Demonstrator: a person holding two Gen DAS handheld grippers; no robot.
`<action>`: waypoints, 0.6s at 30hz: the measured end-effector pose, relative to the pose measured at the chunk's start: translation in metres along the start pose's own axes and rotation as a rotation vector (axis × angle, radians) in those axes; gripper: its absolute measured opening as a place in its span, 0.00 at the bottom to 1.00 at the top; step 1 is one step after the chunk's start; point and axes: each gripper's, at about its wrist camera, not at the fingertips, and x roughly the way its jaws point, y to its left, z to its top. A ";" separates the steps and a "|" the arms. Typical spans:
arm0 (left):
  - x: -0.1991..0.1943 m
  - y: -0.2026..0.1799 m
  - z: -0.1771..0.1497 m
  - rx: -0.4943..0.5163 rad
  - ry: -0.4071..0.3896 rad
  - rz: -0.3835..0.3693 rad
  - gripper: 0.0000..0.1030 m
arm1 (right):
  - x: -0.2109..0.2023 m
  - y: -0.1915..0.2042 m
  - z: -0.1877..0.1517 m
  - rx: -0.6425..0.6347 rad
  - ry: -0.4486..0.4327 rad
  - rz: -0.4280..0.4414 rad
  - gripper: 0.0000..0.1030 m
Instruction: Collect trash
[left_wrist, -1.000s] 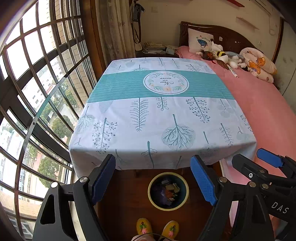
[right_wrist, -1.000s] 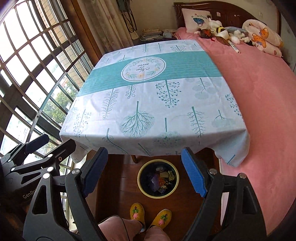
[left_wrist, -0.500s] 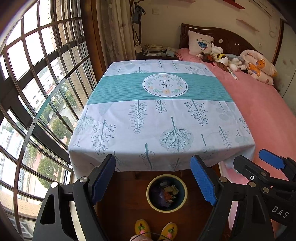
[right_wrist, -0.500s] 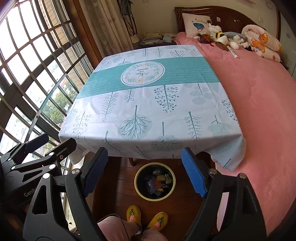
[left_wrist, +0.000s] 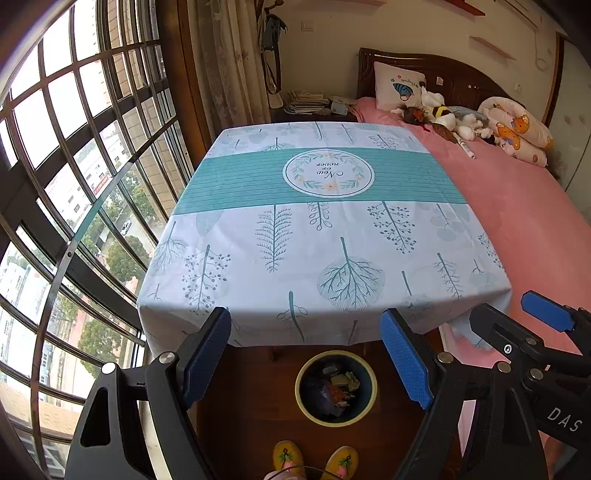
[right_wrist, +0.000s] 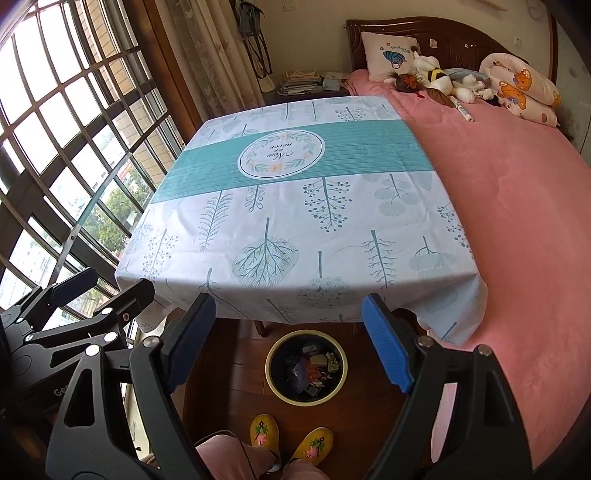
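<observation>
A round bin with a yellow rim (left_wrist: 298, 391) (right_wrist: 269, 369) stands on the wooden floor under the near edge of the table. Mixed trash (left_wrist: 332, 387) (right_wrist: 310, 369) lies inside it. The table's leaf-print cloth (left_wrist: 332, 229) (right_wrist: 295, 206) has nothing lying on it. My left gripper (left_wrist: 306, 354) hangs open above the bin and the table edge, with nothing between its blue pads. My right gripper (right_wrist: 290, 332) is open too and holds nothing. Each one shows at the side of the other's view: the right gripper (left_wrist: 517, 321) and the left gripper (right_wrist: 103, 291).
A pink bed (left_wrist: 517, 206) (right_wrist: 517, 184) touches the table's right side, with plush toys and pillows at its head. A barred window (left_wrist: 74, 184) fills the left. The person's yellow slippers (left_wrist: 288, 458) (right_wrist: 264, 430) stand in front of the bin.
</observation>
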 end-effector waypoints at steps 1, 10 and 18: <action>0.000 0.000 0.000 0.000 0.000 0.000 0.82 | 0.000 0.000 0.001 0.000 0.000 -0.001 0.78; 0.001 -0.001 0.001 0.004 -0.002 -0.001 0.82 | 0.000 0.001 0.001 0.003 0.000 -0.001 0.78; 0.008 -0.002 0.003 0.007 0.002 -0.009 0.82 | 0.001 -0.001 0.002 0.002 0.002 -0.001 0.78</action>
